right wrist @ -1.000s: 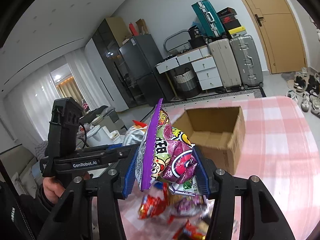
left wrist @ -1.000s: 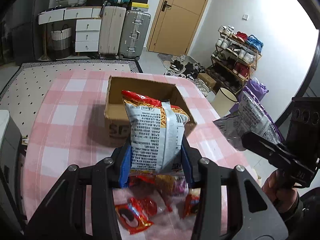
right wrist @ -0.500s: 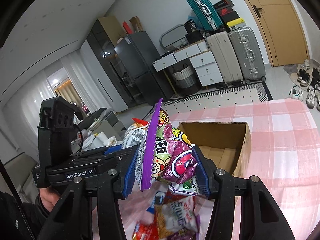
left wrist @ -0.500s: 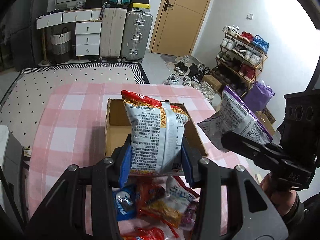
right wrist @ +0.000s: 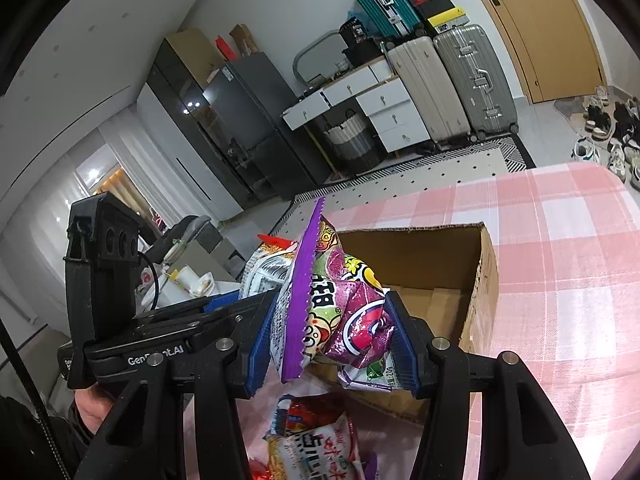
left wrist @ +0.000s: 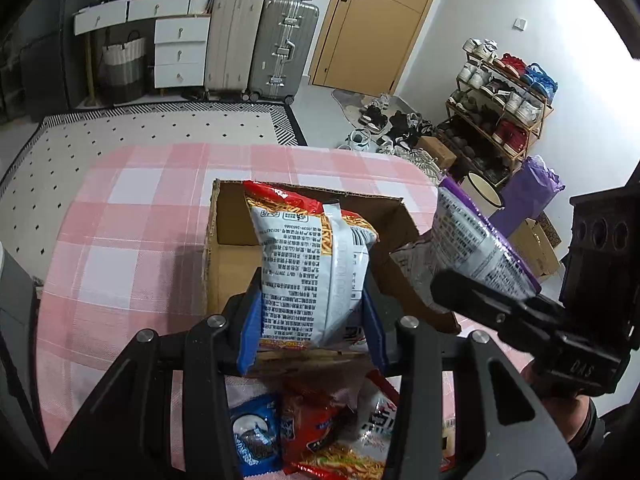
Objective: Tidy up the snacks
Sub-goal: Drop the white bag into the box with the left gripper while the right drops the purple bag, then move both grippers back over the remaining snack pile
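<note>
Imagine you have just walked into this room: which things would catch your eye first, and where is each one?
First, the two snack bags held up over the table: a red-and-white bag clamped in the left gripper, and a purple bag clamped in the right gripper. Just beyond them an open cardboard box sits on the pink checked tablecloth, with more snack packets lying on the cloth below the grippers.

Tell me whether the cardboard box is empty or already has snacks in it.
Empty as far as visible: the cardboard box is open-topped, showing only bare floor and walls. Its near corner is hidden behind the purple snack bag.
</note>
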`<action>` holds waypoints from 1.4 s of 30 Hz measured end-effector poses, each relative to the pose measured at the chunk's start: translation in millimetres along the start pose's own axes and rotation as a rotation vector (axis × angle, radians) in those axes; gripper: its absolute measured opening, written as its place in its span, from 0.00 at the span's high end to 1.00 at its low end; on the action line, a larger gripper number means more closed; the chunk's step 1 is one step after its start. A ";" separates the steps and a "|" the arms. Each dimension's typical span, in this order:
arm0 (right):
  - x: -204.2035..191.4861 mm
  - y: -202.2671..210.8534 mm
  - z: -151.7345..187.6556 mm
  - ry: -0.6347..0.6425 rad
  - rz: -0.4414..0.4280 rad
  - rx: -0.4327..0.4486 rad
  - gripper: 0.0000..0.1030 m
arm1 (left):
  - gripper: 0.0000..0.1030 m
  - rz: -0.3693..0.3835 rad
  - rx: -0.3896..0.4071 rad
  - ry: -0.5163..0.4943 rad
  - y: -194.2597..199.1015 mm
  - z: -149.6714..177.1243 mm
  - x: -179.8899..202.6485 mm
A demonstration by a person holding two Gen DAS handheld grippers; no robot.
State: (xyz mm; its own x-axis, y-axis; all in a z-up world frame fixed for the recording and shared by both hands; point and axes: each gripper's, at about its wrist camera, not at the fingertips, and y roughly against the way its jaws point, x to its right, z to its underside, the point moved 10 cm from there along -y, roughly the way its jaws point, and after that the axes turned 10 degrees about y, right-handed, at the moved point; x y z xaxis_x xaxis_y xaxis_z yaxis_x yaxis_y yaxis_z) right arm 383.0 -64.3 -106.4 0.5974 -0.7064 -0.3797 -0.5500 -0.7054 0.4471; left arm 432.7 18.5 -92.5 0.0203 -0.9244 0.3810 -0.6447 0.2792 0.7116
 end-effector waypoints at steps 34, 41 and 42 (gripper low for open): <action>-16.3 67.3 5.7 0.048 0.119 0.096 0.18 | 0.23 -0.071 0.063 0.009 27.5 34.3 -18.5; -50.3 99.7 29.5 0.128 0.110 0.116 0.18 | 0.22 -0.097 0.105 -0.016 75.6 70.0 -9.2; -54.3 104.7 33.0 0.130 0.107 0.123 0.18 | 0.22 -0.098 0.109 -0.018 81.7 75.3 -7.9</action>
State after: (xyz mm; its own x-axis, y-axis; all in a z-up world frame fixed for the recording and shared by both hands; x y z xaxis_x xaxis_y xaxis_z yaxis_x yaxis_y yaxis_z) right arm 273.7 -101.7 -65.8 0.5977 -0.7697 -0.2242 -0.6767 -0.6343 0.3738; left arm 322.3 29.1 -81.8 0.0740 -0.9507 0.3011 -0.7198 0.1581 0.6760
